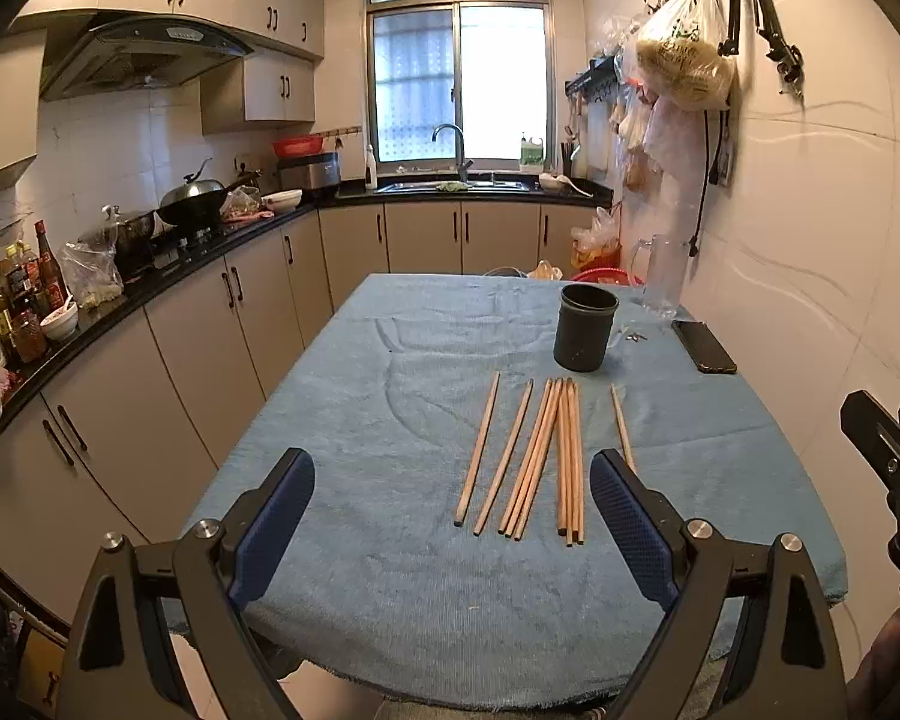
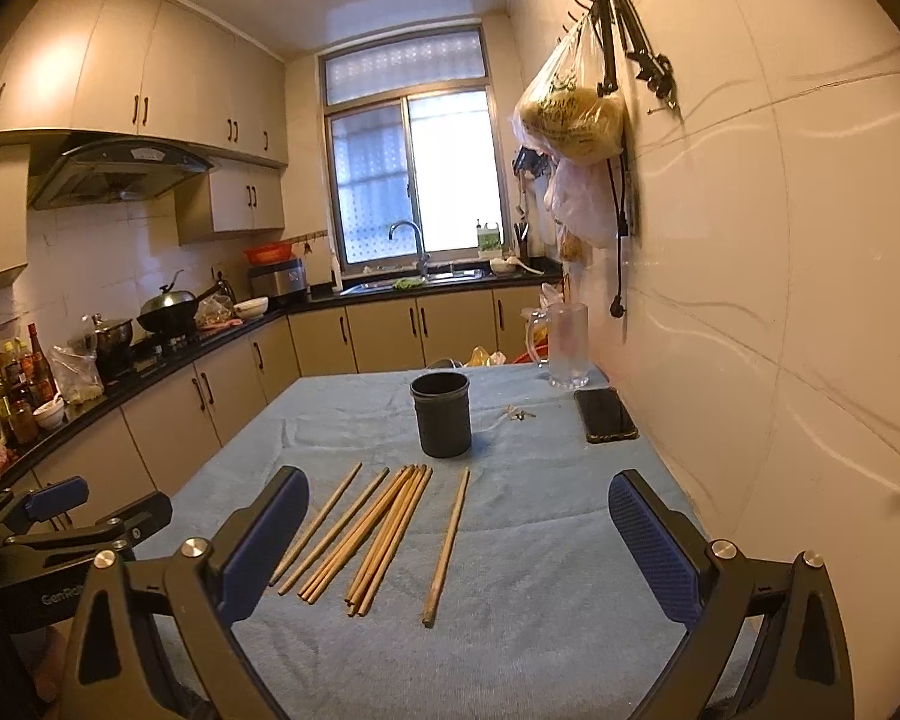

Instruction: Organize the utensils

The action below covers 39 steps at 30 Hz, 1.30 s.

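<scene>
Chopsticks (image 1: 540, 456) lie loose near the dark cup (image 1: 586, 327); my left gripper (image 1: 450, 516) and right gripper (image 2: 459, 534) hover spread wide, empty, so I should pinch one stick mid-length.

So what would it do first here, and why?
Probably lower the right gripper onto the lone chopstick lying apart from the rest. Both grippers are open and empty, all chopsticks lie flat on the cloth, and the cup behind them stands empty.
</scene>
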{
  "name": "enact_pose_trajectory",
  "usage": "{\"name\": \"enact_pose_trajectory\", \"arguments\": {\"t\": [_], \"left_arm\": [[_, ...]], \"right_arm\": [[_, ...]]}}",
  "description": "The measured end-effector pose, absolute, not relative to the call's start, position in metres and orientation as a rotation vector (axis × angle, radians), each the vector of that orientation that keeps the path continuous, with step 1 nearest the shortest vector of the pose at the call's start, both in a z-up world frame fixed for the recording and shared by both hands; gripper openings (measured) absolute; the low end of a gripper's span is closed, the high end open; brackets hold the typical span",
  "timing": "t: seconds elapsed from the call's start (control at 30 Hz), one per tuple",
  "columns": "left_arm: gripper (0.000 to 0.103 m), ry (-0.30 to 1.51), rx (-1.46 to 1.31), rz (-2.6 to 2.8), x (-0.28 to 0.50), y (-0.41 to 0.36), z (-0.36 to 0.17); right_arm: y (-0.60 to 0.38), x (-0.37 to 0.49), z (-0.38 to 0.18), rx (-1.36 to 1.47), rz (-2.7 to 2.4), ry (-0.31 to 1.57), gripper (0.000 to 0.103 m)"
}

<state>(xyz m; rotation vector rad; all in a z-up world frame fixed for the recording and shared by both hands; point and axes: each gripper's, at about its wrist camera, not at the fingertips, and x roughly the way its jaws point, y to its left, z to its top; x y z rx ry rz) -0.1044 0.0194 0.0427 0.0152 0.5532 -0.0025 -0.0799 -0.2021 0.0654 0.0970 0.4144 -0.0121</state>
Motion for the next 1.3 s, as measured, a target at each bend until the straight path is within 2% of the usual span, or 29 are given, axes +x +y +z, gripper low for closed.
{"name": "enact_pose_trajectory", "arguments": {"t": [0.3, 1.3], "left_arm": [[0.093, 0.512, 0.024, -0.01, -0.136, 0.018, 0.051], [0.093, 0.527, 0.019, -0.008, -0.135, 0.014, 0.042]], "right_arm": [[-0.205, -0.106, 0.073, 0.111, -0.015, 0.384, 0.101], [-0.202, -0.113, 0.07, 0.084, 0.006, 0.382, 0.101]]}}
